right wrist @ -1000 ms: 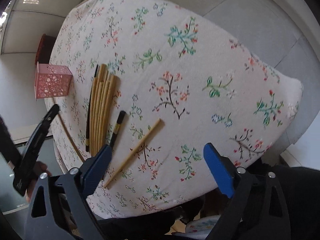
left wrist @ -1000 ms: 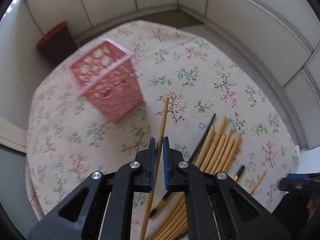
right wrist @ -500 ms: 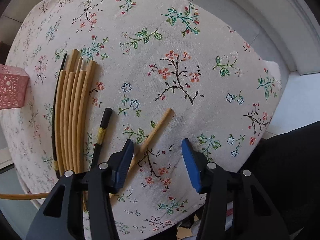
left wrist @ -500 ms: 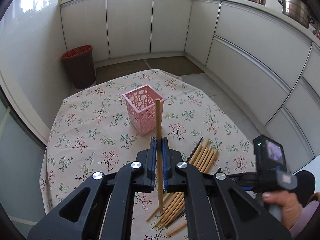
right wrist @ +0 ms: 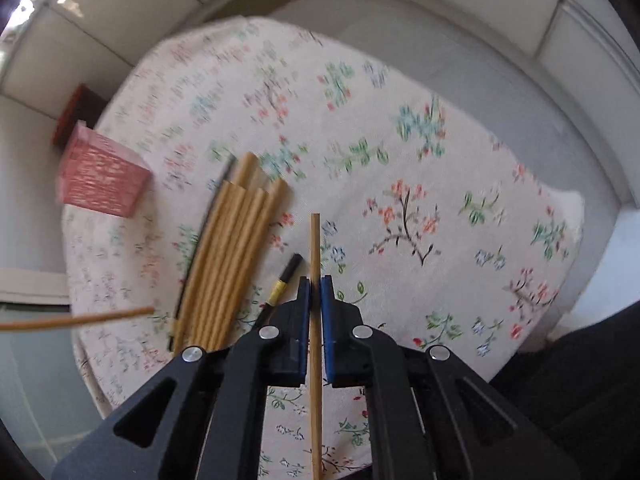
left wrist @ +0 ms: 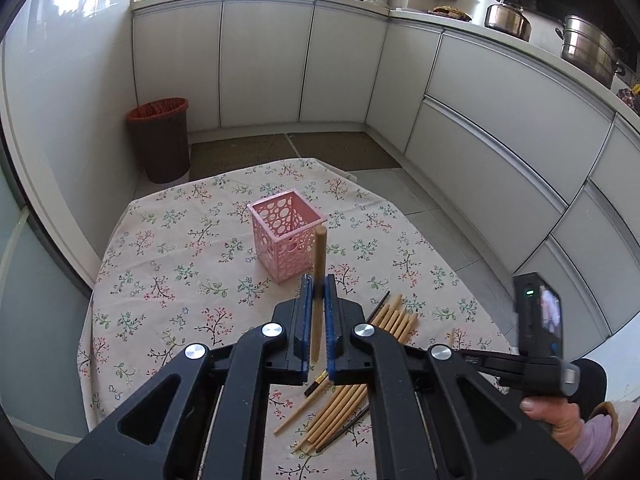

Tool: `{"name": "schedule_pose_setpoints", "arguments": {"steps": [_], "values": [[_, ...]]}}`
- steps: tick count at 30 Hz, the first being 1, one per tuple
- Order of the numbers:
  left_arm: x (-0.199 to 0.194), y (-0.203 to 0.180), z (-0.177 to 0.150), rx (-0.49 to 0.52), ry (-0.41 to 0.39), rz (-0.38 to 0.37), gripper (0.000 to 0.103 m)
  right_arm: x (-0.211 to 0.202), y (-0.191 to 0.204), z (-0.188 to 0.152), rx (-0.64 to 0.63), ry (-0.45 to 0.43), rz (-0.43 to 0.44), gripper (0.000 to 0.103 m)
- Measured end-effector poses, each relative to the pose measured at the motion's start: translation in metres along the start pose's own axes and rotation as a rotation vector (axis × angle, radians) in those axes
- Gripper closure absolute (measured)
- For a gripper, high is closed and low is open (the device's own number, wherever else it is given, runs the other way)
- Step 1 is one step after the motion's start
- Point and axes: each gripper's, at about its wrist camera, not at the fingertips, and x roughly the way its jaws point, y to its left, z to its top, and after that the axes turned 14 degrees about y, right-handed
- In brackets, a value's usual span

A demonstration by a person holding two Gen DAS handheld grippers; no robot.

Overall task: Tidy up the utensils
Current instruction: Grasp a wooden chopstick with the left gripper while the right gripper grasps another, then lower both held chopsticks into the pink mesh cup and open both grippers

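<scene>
Pink holder [left wrist: 286, 234] — looks empty. Left gripper [left wrist: 316, 304] and right gripper [right wrist: 315, 296], jaws just closed, each clamp one chopstick; bundle [right wrist: 228, 256] remains on the tablecloth [right wrist: 400, 160].

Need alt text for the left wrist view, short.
The left gripper holds one wooden chopstick, jaws shut on it, above a floral tablecloth. A pink perforated basket stands just beyond its tip; more chopsticks lie lower right, white kitchen cabinets behind.
</scene>
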Motion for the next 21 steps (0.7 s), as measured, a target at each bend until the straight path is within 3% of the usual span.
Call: {"name": "schedule_pose_setpoints", "arguments": {"steps": [12, 17, 21], "values": [[-0.029, -0.024, 0.014, -0.007, -0.057, 0.003, 0.098, -0.125, 0.020, -0.027, -0.233, -0.318, 0.164, 0.097], [-0.049, -0.030, 0.042, -0.019, -0.120, 0.015, 0.098, -0.183, 0.036, -0.020, -0.302, -0.459, 0.224, 0.097], [-0.059, -0.031, 0.078, -0.036, -0.189, 0.052, 0.098, -0.214, 0.052, -0.005, -0.353, -0.522, 0.261, 0.097]]}}
